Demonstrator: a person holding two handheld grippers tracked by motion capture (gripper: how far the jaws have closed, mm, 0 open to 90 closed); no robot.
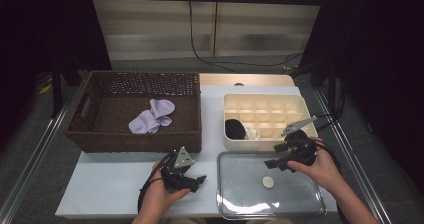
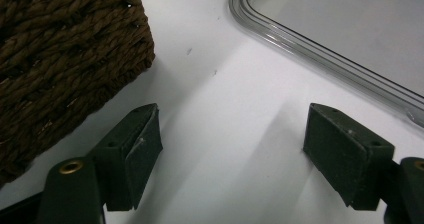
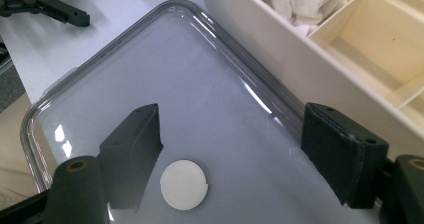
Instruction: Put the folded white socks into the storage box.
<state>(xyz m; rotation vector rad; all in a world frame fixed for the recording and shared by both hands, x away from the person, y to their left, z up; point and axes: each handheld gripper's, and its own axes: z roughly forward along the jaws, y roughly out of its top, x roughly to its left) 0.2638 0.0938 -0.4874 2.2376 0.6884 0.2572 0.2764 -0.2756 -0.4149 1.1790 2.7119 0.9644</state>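
Both tongs hover low in the high view: left tongs (image 1: 192, 180) spread over bare surface (image 1: 110, 184), right tongs (image 1: 280, 161) spread above the clear lid (image 1: 300, 199). Socks (image 1: 151, 116) lie in the basket (image 1: 85, 134); the organizer (image 1: 295, 104) holds two.

Left gripper view: basket corner (image 2: 65, 59), lid rim (image 2: 320, 54), nothing gripped.

Right gripper view: lid knob (image 3: 183, 184) sits between the open jaws. Sorting seems barely begun.

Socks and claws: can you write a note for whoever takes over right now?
Left claw: open, empty, over the table between basket and clear lid.
Right claw: open, empty, above the lid.
Lilac socks lie in the basket. A black sock and a white one sit in the divider box.
Likely left: move the lilac socks into the box.
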